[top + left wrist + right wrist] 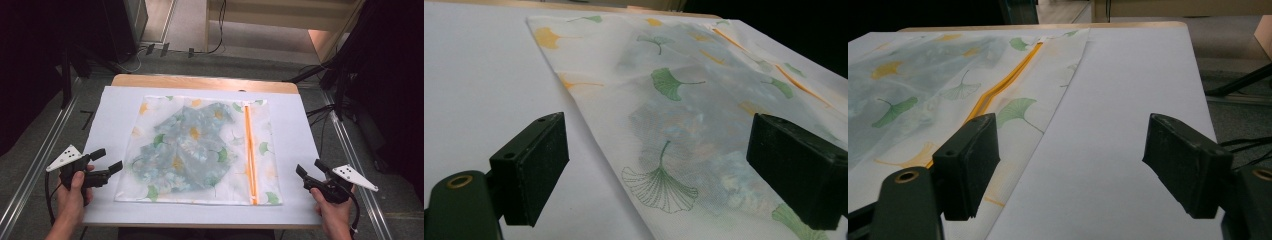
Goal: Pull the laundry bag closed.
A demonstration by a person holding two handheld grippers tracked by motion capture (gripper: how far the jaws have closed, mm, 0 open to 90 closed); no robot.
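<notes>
A white mesh laundry bag printed with green and yellow ginkgo leaves lies flat in the middle of the white table cover. A bluish patterned garment shows through the mesh. An orange zipper runs along the bag's right side. My left gripper is open beside the bag's left edge, low over the cover. In the left gripper view the bag lies between and ahead of the jaws. My right gripper is open to the right of the bag, over bare cover; the zipper lies ahead on its left.
The table has a wooden far edge. Metal rails run along the floor on both sides. Cables and dark stands sit to the right and behind the table.
</notes>
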